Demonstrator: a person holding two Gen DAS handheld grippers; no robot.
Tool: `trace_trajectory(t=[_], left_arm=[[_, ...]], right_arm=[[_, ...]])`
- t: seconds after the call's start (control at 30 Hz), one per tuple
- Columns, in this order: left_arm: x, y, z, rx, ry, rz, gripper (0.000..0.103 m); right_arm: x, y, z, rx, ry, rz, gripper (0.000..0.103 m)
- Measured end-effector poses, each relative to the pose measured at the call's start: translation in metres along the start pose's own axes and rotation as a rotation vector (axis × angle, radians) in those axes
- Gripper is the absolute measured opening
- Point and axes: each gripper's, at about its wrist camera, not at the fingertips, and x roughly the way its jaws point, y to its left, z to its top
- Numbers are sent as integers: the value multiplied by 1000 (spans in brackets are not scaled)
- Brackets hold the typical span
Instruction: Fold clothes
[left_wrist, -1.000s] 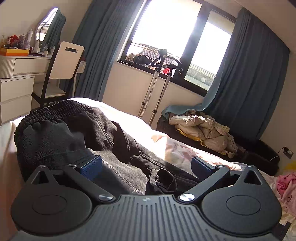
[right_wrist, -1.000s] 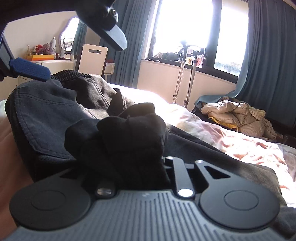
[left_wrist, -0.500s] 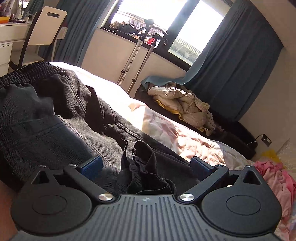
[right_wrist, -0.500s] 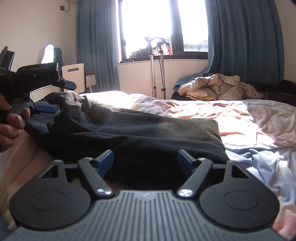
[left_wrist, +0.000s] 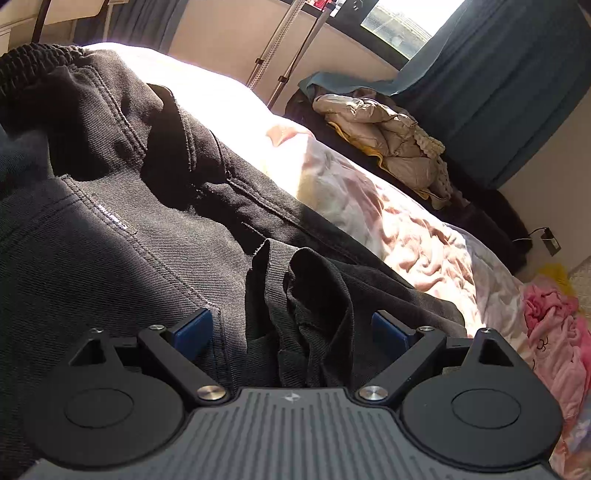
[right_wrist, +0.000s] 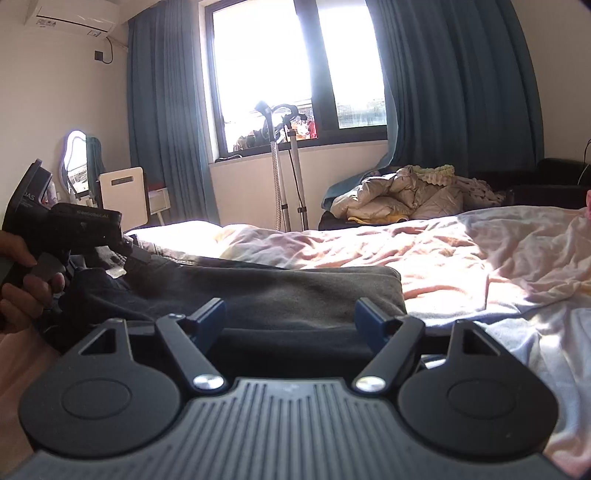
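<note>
Dark grey trousers (left_wrist: 147, 240) lie across the bed, waistband at the far left. A bunched fold of their fabric (left_wrist: 310, 295) stands up between the jaws of my left gripper (left_wrist: 290, 328). The jaws are closing, and the blue pads (left_wrist: 192, 328) stay clear of the cloth on both sides. In the right wrist view the trousers (right_wrist: 295, 288) lie folded, with a straight edge on the right. My right gripper (right_wrist: 290, 317) hovers open just before that fold, with nothing pinched. A person's hand (right_wrist: 22, 280) holds the left gripper's handle at the left edge.
A rumpled pale pink sheet (right_wrist: 461, 258) covers the bed to the right. Pink clothes (left_wrist: 554, 332) lie at its far right. A beige padded jacket (right_wrist: 399, 195) rests on a dark seat under the window. A steamer stand (right_wrist: 284, 177) and a white chair (right_wrist: 122, 195) stand behind.
My right gripper let go of the dark bundle, opened and drew back, and the trousers now lie folded flat. My left gripper tipped down and moved over a bunched fold.
</note>
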Motion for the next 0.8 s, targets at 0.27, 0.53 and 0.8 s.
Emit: trace_trajectory(t=[0.27,0.53,0.8], left_arm=[[46,-9,31,47,227,-83,85],[51,-46,39,120,208,6,20],[27,-67,85,138,68,-47,20]], right_arm=[[1,-44,1,219,-90,-71,78],[-4,-51,3,252,-160,-90,78],[0,-58,-1,293,-140,-111,78]])
